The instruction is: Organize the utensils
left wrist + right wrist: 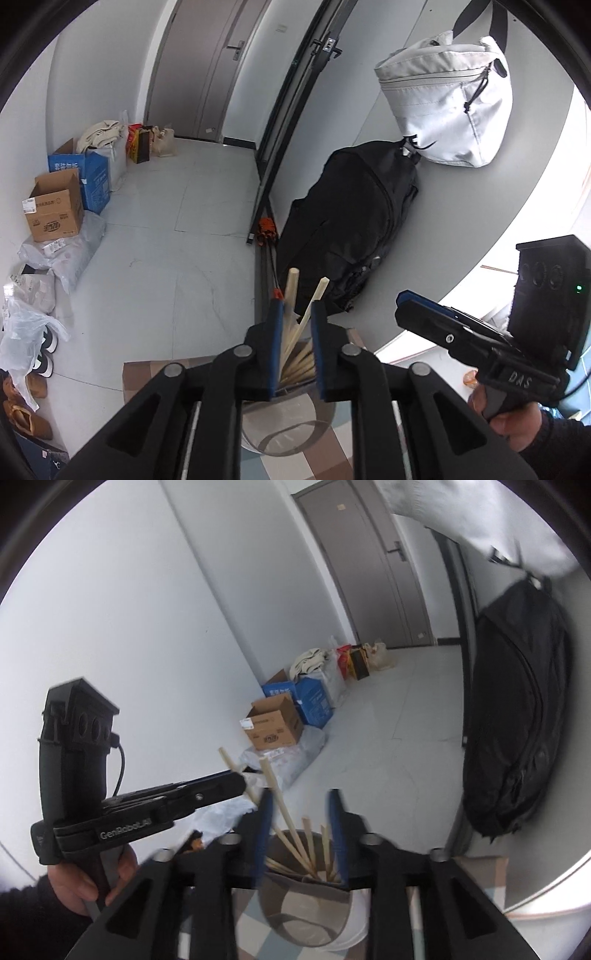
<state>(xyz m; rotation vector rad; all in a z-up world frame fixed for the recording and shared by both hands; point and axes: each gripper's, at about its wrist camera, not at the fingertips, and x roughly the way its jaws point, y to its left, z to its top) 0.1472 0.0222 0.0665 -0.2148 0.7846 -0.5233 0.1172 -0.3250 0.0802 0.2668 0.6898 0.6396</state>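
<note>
Chopsticks, pale wooden sticks (295,843), stand bundled in the translucent round cup (306,919) right below both your grippers, their tops fanned out above the rim. Largest around you, the grey tiled floor (155,258) lies open to your left out to the cardboard boxes (55,210) along the wall, while the black backpack (347,229) and the hanging pale grey bag (450,99) crowd your right side. Your left gripper (297,314) has two chopsticks (295,295) between its blue pads, but whether it pinches them you cannot tell. Your right gripper (301,805) is spread apart, straddling the sticks over the cup's rim, touching none that you can make out.
</note>
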